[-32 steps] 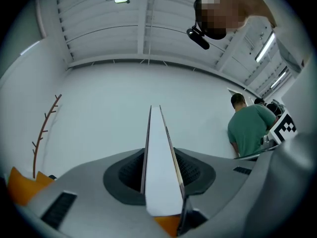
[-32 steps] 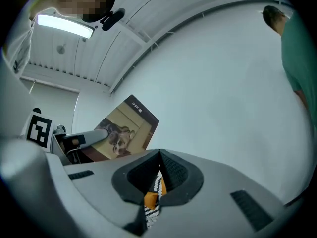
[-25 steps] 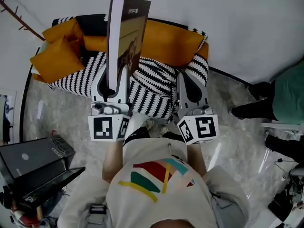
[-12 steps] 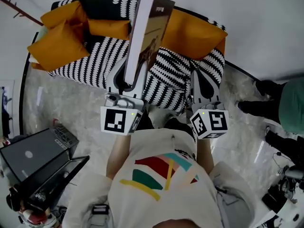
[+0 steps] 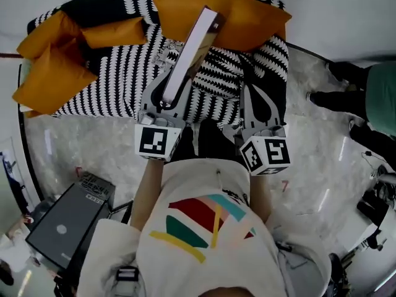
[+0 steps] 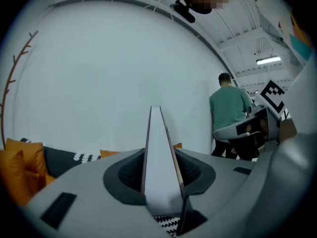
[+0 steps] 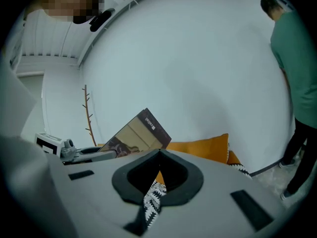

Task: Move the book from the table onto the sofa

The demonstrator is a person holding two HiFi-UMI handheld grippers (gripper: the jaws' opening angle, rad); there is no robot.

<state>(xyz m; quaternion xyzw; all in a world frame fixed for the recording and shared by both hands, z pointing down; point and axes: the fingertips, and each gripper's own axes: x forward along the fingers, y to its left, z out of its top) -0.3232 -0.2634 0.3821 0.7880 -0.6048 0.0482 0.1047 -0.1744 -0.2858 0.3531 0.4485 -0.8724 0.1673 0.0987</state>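
My left gripper [image 5: 170, 82] is shut on the book [image 5: 192, 51], gripping its lower end. The book leans forward, edge up, over the seat of the black-and-white patterned sofa [image 5: 111, 79], its far end near the long orange cushion [image 5: 247, 14]. In the left gripper view the white page edge of the book [image 6: 158, 152] runs straight out between the jaws of my left gripper [image 6: 159, 182]. My right gripper [image 5: 258, 91] hovers over the sofa's right part, shut and holding nothing; its tips meet in the right gripper view [image 7: 158, 153]. There the book's brown cover [image 7: 136, 135] shows to the left.
Orange pillows [image 5: 49, 73] fill the sofa's left end. A person in a green top [image 5: 380, 98] stands at the right on the marble floor. A dark laptop case [image 5: 62, 228] lies at the lower left. Cables and gear [image 5: 374, 209] sit at the lower right.
Both grippers have come down and forward over the sofa. The book has tipped from upright to leaning over the seat, still held by my left gripper.
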